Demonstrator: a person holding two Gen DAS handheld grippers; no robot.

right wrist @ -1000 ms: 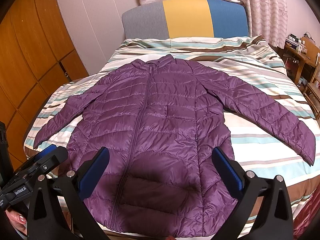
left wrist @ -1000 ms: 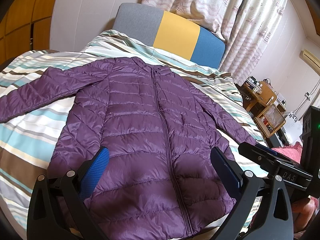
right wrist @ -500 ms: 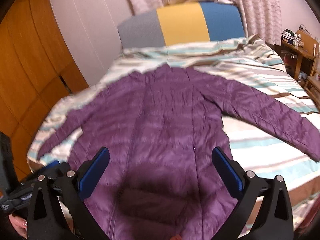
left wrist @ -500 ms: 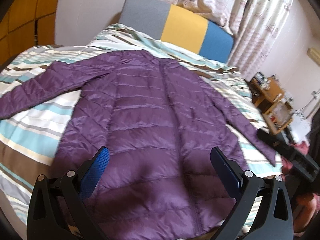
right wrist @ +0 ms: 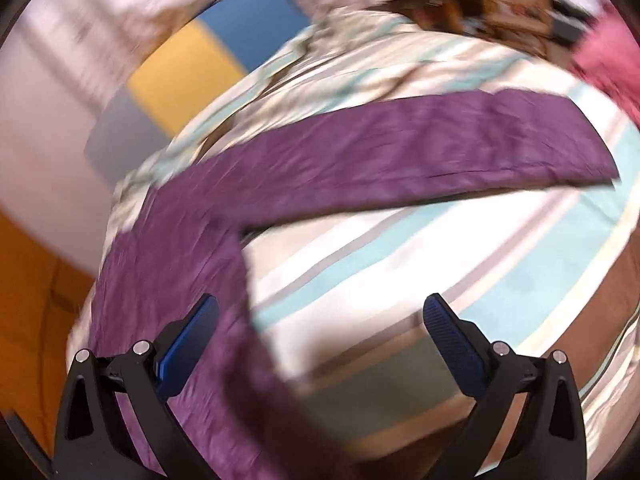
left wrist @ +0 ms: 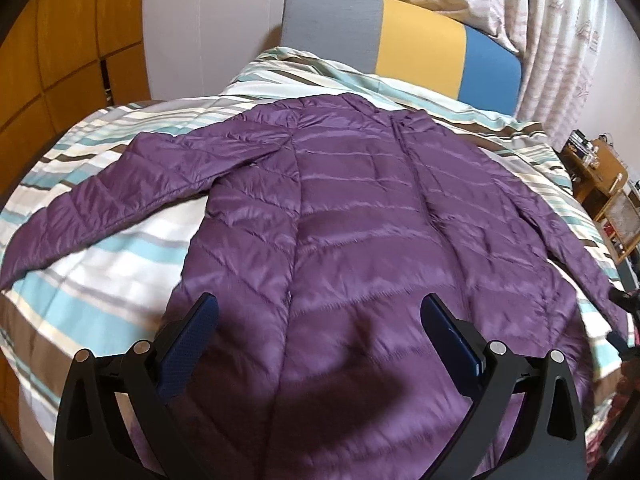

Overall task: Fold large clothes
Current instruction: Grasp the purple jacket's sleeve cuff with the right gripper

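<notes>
A purple quilted jacket (left wrist: 360, 216) lies flat and zipped on the striped bed (left wrist: 104, 268), collar toward the headboard, both sleeves spread out. My left gripper (left wrist: 320, 316) hovers open over the jacket's lower body, nothing between its blue pads. In the blurred, tilted right wrist view, the jacket's right sleeve (right wrist: 400, 152) stretches across the bedding, its cuff at the far right. My right gripper (right wrist: 320, 316) is open above the striped cover (right wrist: 400, 276) between that sleeve and the jacket's side, its left pad (right wrist: 188, 340) over the jacket's edge.
A grey, yellow and blue headboard (left wrist: 400, 36) stands behind the bed, with curtains (left wrist: 560, 40) above it. Wooden cabinets (left wrist: 60, 40) line the left wall. Wooden shelving (left wrist: 604, 188) stands to the bed's right. Something pink (right wrist: 604, 56) lies past the bed's right edge.
The left gripper has swung left, so the left sleeve is now more in view. The right gripper has swung sharply right and tilted, from the jacket's body toward its right sleeve.
</notes>
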